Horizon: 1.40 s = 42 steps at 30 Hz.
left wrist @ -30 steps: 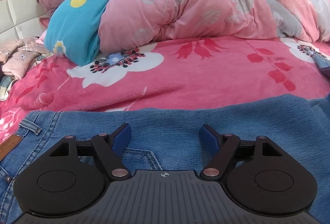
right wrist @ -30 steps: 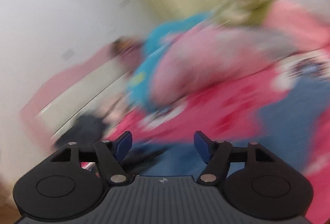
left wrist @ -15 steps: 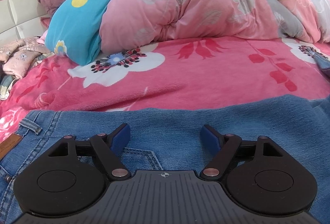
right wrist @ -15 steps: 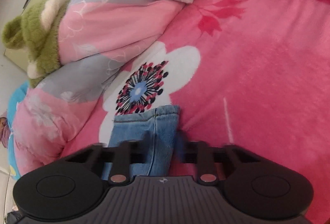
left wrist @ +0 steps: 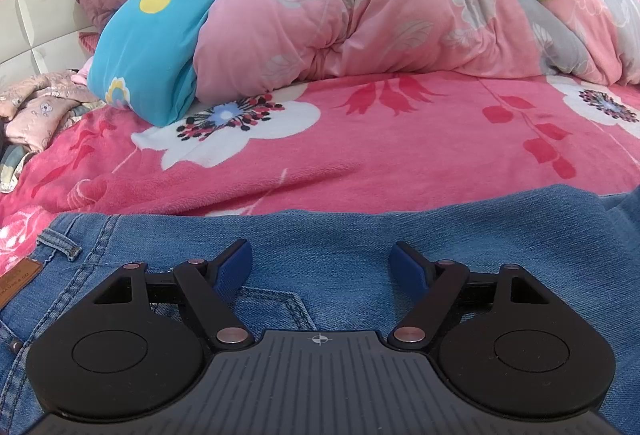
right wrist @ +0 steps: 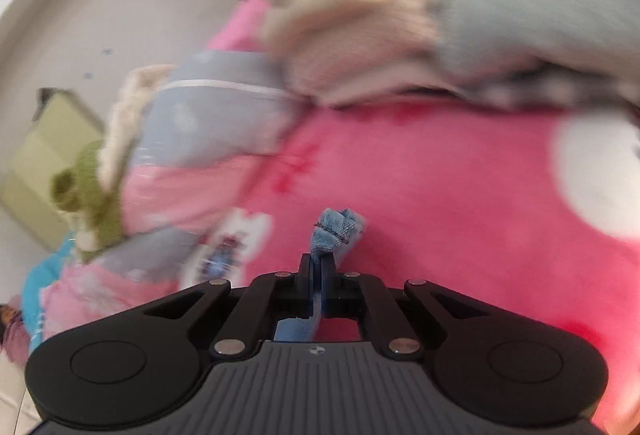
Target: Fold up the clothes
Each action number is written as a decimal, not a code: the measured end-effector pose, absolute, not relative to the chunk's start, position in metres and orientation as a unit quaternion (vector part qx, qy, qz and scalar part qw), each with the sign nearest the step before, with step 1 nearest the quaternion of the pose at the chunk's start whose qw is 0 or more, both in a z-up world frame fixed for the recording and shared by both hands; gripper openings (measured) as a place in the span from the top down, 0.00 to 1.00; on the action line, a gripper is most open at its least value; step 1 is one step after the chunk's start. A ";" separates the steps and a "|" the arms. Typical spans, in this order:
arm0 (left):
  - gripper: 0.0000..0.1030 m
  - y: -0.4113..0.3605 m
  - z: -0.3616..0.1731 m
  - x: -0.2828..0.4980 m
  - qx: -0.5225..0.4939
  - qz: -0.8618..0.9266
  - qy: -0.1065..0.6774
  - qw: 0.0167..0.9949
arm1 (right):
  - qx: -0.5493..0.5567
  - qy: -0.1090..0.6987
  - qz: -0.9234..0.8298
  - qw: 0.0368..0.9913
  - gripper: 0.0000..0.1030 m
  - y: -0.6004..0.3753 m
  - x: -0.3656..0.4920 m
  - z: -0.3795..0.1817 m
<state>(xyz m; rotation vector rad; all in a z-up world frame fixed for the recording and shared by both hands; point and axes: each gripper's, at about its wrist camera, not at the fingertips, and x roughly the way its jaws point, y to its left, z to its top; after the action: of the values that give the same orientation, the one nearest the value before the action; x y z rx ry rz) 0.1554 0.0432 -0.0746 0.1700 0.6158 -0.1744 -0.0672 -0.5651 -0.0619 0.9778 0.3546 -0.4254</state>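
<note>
1. Left wrist view: the left gripper (left wrist: 320, 261) sits low over the jeans (left wrist: 340, 235), jaws wide, holding nothing, likely placed to steady the waist end. The jeans lie flat on the pink blanket (left wrist: 360, 155), far edge straight; a belt loop (left wrist: 56, 245) and a leather patch (left wrist: 18, 281) lie at the left. Open blanket runs to the heaped quilt (left wrist: 360, 15).

2. Right wrist view, blurred: the right gripper (right wrist: 317, 263) is clamped on a bunched jeans hem (right wrist: 336, 227), raised above bare blanket (right wrist: 440, 175), probably to carry it over for a fold.
</note>
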 end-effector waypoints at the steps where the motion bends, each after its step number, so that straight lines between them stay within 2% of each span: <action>1: 0.25 0.043 -0.075 0.155 0.083 -0.086 0.302 0.946 | 0.469 0.169 -0.212 0.841 0.98 -0.568 -0.081 -0.067; 9: 0.25 0.043 -0.074 0.156 0.083 -0.086 0.302 0.946 | 0.464 0.156 -0.229 0.841 0.97 -0.583 -0.112 -0.067; 11: 0.25 0.043 -0.074 0.155 0.083 -0.085 0.302 0.946 | 0.451 0.162 -0.249 0.841 0.92 -0.584 -0.118 -0.065; 15: 0.25 0.042 -0.074 0.155 0.086 -0.084 0.302 0.946 | 0.425 0.173 -0.288 0.841 0.87 -0.586 -0.130 -0.060; 18: 0.24 0.042 -0.074 0.155 0.089 -0.082 0.302 0.945 | 0.401 0.181 -0.304 0.845 0.87 -0.583 -0.135 -0.054; 22: 0.22 0.041 -0.073 0.155 0.090 -0.077 0.302 0.946 | 0.309 0.238 -0.124 0.912 0.86 -0.496 -0.065 -0.026; 26: 0.20 0.043 -0.074 0.156 0.086 -0.076 0.305 0.946 | 0.168 0.325 0.064 0.929 0.86 -0.384 0.016 -0.035; 29: 0.20 0.044 -0.074 0.156 0.080 -0.078 0.306 0.945 | 0.097 0.374 0.111 0.916 0.86 -0.349 0.049 -0.052; 31: 0.20 0.045 -0.074 0.157 0.076 -0.080 0.307 0.945 | 0.099 0.385 0.078 0.914 0.91 -0.375 0.059 -0.061; 33: 0.20 0.046 -0.074 0.157 0.073 -0.081 0.307 0.945 | 0.163 0.378 0.034 0.911 1.00 -0.427 0.057 -0.066; 36: 0.20 0.047 -0.074 0.158 0.070 -0.082 0.307 0.945 | 0.255 0.351 -0.112 0.894 1.00 -0.515 0.026 -0.067; 39: 0.19 0.048 -0.074 0.159 0.065 -0.084 0.309 0.945 | 0.213 0.344 -0.271 0.873 1.00 -0.546 -0.005 -0.054; 42: 0.19 0.049 -0.075 0.159 0.063 -0.085 0.309 0.945 | 0.186 0.342 -0.297 0.872 0.97 -0.526 -0.020 -0.037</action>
<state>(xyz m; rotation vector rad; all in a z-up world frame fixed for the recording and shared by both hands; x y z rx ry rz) 0.1589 0.0490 -0.0747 0.1275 0.6290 -0.1736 -0.0196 -0.5256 -0.0370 0.3884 0.7157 -0.6213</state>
